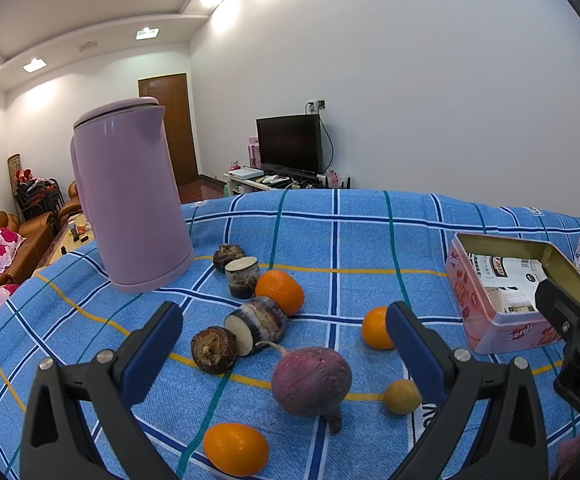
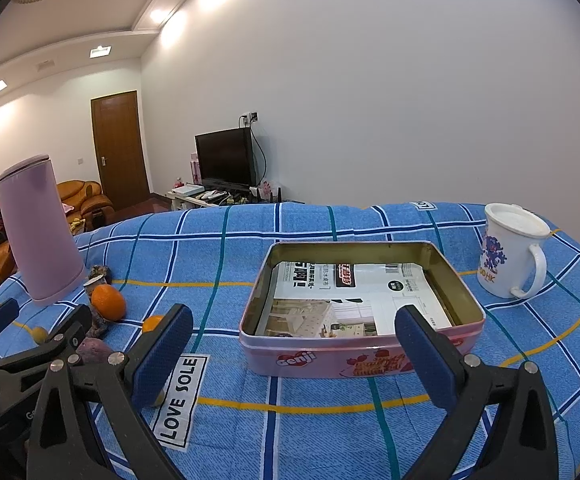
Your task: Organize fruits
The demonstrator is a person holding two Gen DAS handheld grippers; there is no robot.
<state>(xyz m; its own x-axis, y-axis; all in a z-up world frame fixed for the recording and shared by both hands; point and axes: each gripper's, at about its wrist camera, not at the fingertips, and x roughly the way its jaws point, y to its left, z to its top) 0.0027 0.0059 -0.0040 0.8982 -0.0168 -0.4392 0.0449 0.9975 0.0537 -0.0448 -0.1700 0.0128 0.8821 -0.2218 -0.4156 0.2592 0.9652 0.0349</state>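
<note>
Pre-grasp step, nothing picked. Left gripper (image 1: 284,346) wide, empty, over the fruit pile; nearest orange (image 1: 376,328) at 2 o'clock of the radish (image 1: 311,381). Right gripper (image 2: 294,350) wide, empty, facing the tin (image 2: 360,354). Next: close on an orange, carry to tin.

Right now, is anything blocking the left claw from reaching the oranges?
Partly. The open left claw has a purple round radish in front of it, ahead of the orange beside the cut taro pieces. The nearest orange lies unobstructed.
</note>
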